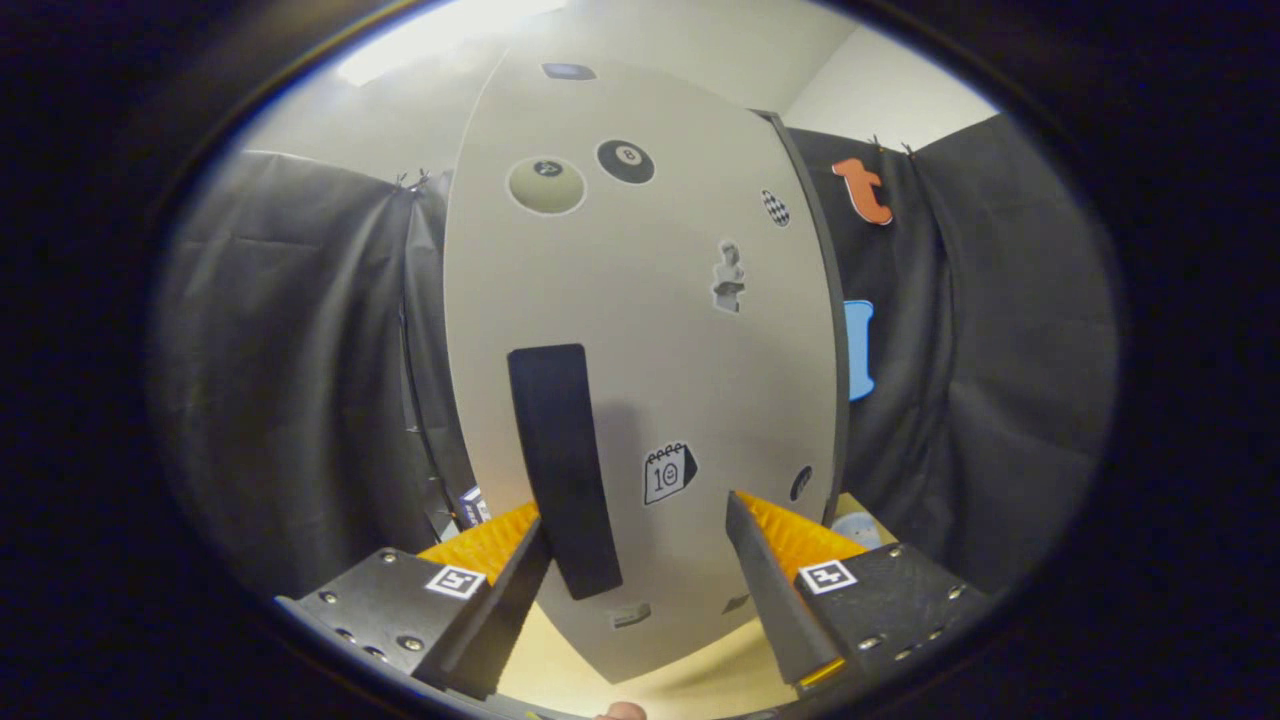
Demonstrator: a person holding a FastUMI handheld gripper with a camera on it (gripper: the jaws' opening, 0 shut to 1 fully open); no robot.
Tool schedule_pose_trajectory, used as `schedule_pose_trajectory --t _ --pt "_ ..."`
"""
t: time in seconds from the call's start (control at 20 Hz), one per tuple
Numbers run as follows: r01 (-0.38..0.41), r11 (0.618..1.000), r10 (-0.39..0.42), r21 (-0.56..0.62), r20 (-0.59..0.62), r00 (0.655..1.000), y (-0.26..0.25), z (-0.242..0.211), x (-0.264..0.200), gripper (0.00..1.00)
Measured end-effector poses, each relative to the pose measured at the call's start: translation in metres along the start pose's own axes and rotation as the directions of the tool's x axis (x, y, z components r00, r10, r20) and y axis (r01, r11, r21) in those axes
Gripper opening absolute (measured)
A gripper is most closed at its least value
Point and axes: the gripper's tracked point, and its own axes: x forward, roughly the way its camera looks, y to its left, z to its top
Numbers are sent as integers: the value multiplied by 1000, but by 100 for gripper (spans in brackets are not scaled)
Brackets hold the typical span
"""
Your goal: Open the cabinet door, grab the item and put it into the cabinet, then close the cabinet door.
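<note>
The white cabinet door (640, 330), dotted with stickers, stands upright just ahead of my fingers and looks closed. Its dark vertical handle (562, 465) runs down the door's left side and ends close to my left finger (500, 600). My gripper (640, 530) is open, the fingers spread wide and pressing on nothing. The handle's lower end lies just inside the left finger, and whether they touch I cannot tell. A dark edge of the cabinet (825, 330) shows along the door's right side. The item is hidden from me.
A light wooden tabletop (690, 680) lies under the cabinet. Black cloth walls (300, 400) hang close on both sides. A small pale-blue round object (858, 527) sits by the cabinet's right foot, and a small box (472, 507) by its left.
</note>
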Motion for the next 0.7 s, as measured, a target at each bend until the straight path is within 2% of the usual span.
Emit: schedule_pose_trajectory --t 0.7 --pt "-43 999 43 12 -4 999 24 -3 39 99"
